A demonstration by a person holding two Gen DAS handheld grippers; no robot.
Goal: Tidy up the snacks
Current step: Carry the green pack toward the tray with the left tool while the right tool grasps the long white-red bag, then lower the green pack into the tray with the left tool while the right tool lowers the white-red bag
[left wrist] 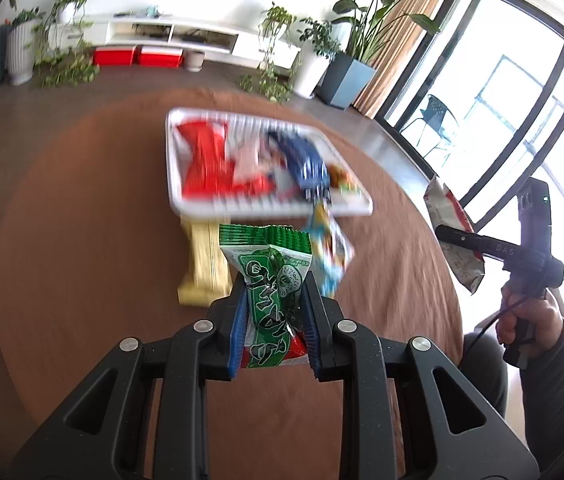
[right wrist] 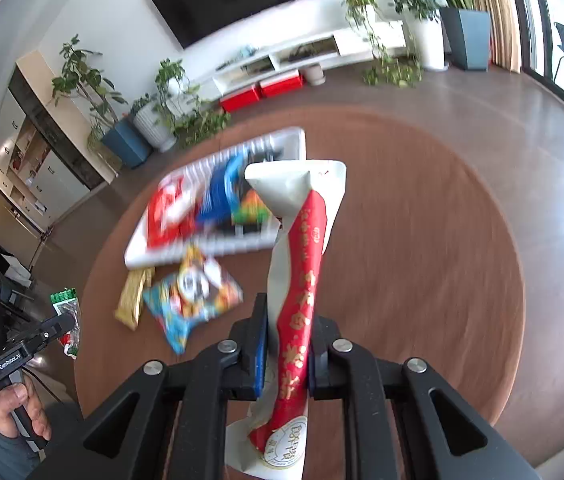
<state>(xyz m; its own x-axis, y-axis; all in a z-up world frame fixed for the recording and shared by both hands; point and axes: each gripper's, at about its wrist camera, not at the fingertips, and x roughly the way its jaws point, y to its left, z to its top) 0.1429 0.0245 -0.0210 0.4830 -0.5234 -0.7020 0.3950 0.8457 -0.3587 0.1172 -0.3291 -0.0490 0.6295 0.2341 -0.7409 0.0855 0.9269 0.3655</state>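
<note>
Between the blue pads of our left gripper (left wrist: 273, 320), at lower centre of the left wrist view, a green snack packet (left wrist: 271, 280) is clamped, its crimped top edge standing above the fingertips. Our right gripper (right wrist: 286, 344) is pinched tight on a red-and-white snack bag (right wrist: 302, 272), whose white upper corner reaches toward the middle of the right wrist view.

Above both packets lies the white tray (left wrist: 356, 210), blurred, holding a red packet (left wrist: 205, 160) and a blue packet (left wrist: 302, 156); its near rim sits just past the green packet's top edge. Against that rim on the round brown table (left wrist: 81, 220) we see a yellow packet (left wrist: 201, 264) and a light-blue snack bag (right wrist: 193, 300), side by side; whether they touch each other we cannot tell.

Toward the right half of the right wrist view the tabletop is bare out to its curved edge, with grey floor (right wrist: 522, 100) beyond. At lower left, the table edge runs close beside our left hand (right wrist: 17, 412)
</note>
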